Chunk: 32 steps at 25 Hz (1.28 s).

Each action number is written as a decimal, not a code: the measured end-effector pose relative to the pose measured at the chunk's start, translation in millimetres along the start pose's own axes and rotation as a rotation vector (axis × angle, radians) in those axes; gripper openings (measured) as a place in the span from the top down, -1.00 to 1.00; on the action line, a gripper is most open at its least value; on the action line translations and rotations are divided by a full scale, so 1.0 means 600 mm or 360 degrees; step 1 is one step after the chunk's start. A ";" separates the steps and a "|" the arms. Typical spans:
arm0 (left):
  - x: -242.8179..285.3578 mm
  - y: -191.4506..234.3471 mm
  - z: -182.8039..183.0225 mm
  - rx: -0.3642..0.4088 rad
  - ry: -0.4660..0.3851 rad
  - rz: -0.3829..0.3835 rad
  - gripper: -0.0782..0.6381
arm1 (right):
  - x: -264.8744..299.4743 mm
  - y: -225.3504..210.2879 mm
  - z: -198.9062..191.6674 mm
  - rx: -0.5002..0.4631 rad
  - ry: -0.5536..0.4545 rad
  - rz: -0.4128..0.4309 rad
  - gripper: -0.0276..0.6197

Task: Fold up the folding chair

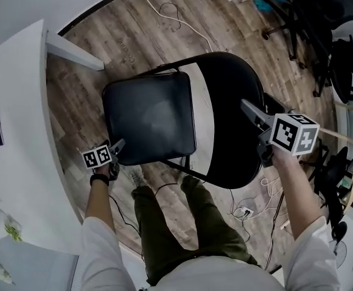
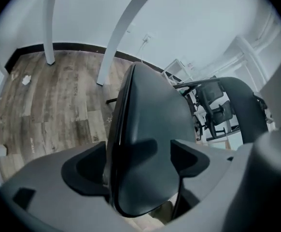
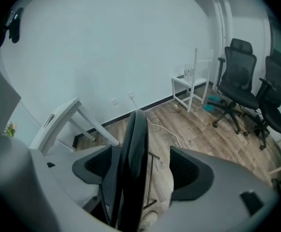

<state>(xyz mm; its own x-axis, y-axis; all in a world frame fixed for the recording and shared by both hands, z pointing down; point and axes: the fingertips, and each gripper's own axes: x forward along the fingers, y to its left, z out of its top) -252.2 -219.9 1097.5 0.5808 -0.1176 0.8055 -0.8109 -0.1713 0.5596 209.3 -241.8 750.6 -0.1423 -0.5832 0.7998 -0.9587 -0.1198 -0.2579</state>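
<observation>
A black folding chair stands unfolded on the wood floor in front of me, its square padded seat point(image 1: 149, 117) to the left and its rounded backrest point(image 1: 231, 120) to the right. My left gripper point(image 1: 117, 147) is at the seat's near left corner. In the left gripper view the seat point(image 2: 150, 120) fills the gap of the left gripper point(image 2: 138, 153), which is shut on it. My right gripper point(image 1: 249, 111) reaches onto the backrest's right side. In the right gripper view the backrest's edge point(image 3: 133, 168) stands between the jaws of the right gripper point(image 3: 140, 156), against the left finger, with a gap to the right finger.
A white table point(image 1: 19, 102) with a slanted leg point(image 1: 73, 53) borders the left side. Black office chairs point(image 1: 322, 17) stand at the far right, also in the right gripper view point(image 3: 242, 81), beside a small white stand point(image 3: 191, 88). A cable point(image 1: 176, 20) trails over the floor. My legs point(image 1: 182, 223) are just behind the chair.
</observation>
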 end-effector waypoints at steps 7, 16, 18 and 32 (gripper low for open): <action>0.061 0.023 -0.014 -0.0074 0.0098 -0.0208 -0.38 | 0.034 0.003 0.006 0.0063 0.0155 0.0118 0.12; 0.086 0.020 -0.028 -0.0307 0.0184 -0.0647 -0.46 | 0.044 0.030 0.001 0.0145 0.0250 0.0375 0.63; 0.086 0.019 -0.029 -0.0306 0.0195 -0.0637 -0.46 | 0.045 0.030 0.002 0.0156 0.0249 0.0391 0.65; 0.030 -0.093 -0.030 -0.0208 0.0173 -0.0357 -0.44 | -0.016 0.031 0.039 0.0156 0.0272 0.0368 0.69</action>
<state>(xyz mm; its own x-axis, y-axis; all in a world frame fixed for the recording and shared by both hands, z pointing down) -197.8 -194.9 1084.0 0.7414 0.0160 0.6709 -0.6694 -0.0527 0.7410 198.9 -257.3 725.4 -0.4011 -0.4614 0.7913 -0.8690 -0.0815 -0.4880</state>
